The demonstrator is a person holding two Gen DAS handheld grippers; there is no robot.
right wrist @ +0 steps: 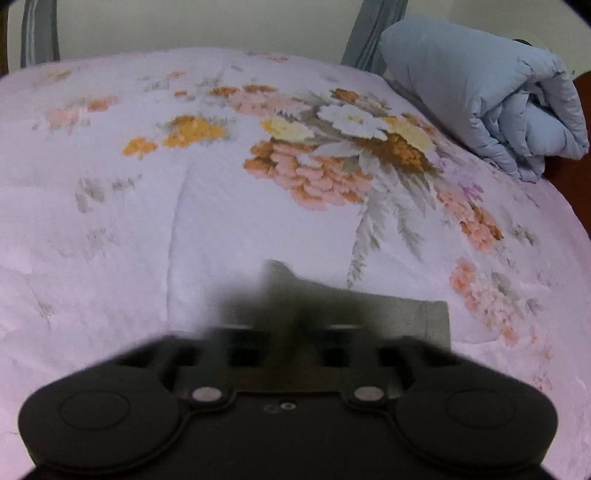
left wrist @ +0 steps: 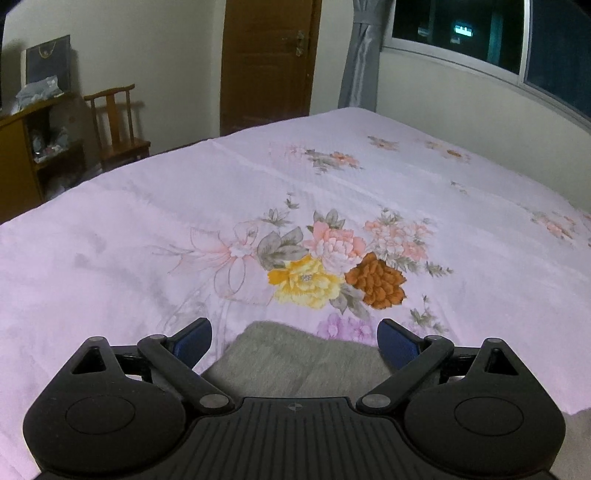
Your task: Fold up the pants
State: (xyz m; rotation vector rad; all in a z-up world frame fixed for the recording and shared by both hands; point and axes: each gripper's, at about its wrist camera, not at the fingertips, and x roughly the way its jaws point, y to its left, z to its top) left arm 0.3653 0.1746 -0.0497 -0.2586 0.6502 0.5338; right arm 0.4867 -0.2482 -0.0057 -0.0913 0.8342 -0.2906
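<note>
Grey pants [left wrist: 295, 358] lie on the pink floral bedsheet [left wrist: 147, 240], close under my left gripper [left wrist: 294, 338]. The left gripper is open; its blue-padded fingers [left wrist: 194, 341] stand wide apart on either side of the rounded edge of the grey cloth. In the right wrist view the grey pants [right wrist: 406, 314] lie flat with a straight hem at the right. My right gripper [right wrist: 284, 306] is blurred, its fingers drawn together over a raised bit of the grey cloth.
A folded light blue quilt [right wrist: 487, 96] lies at the bed's far right corner. Beyond the bed stand a wooden chair [left wrist: 118, 122], a wooden cabinet [left wrist: 22, 155], a brown door [left wrist: 266, 62] and a dark window [left wrist: 480, 29].
</note>
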